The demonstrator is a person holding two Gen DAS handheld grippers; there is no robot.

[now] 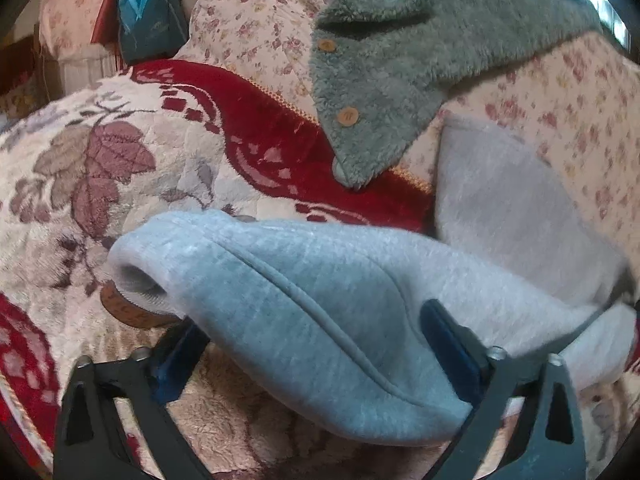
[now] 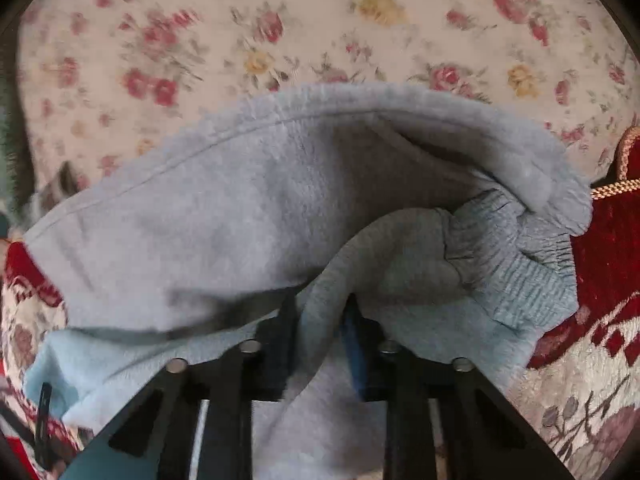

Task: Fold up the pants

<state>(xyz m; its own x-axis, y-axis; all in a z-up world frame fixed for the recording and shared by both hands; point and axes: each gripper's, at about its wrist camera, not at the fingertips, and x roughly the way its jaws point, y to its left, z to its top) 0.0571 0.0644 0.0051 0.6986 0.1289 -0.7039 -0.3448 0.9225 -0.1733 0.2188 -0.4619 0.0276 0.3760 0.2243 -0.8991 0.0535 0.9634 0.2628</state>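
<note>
Light grey fleece pants (image 1: 320, 300) lie bunched on a patterned blanket. In the left wrist view one leg end with its cuff opening (image 1: 136, 280) runs across between the fingers. My left gripper (image 1: 314, 344) stands wide around this thick fold; the cloth drapes over the left finger and lies beside the right one, with no visible squeeze. In the right wrist view the pants (image 2: 240, 208) fill the middle, their ribbed elastic waistband (image 2: 520, 264) at the right. My right gripper (image 2: 320, 316) has its fingers close together, pinching a ridge of the grey cloth.
A green fleece jacket (image 1: 400, 60) with wooden buttons lies behind the pants on a floral quilt (image 1: 248, 20). Under everything spreads the red and cream blanket (image 1: 120, 160). A teal bag (image 1: 148, 24) stands at the back left. The quilt (image 2: 280, 32) fills the far side of the right wrist view.
</note>
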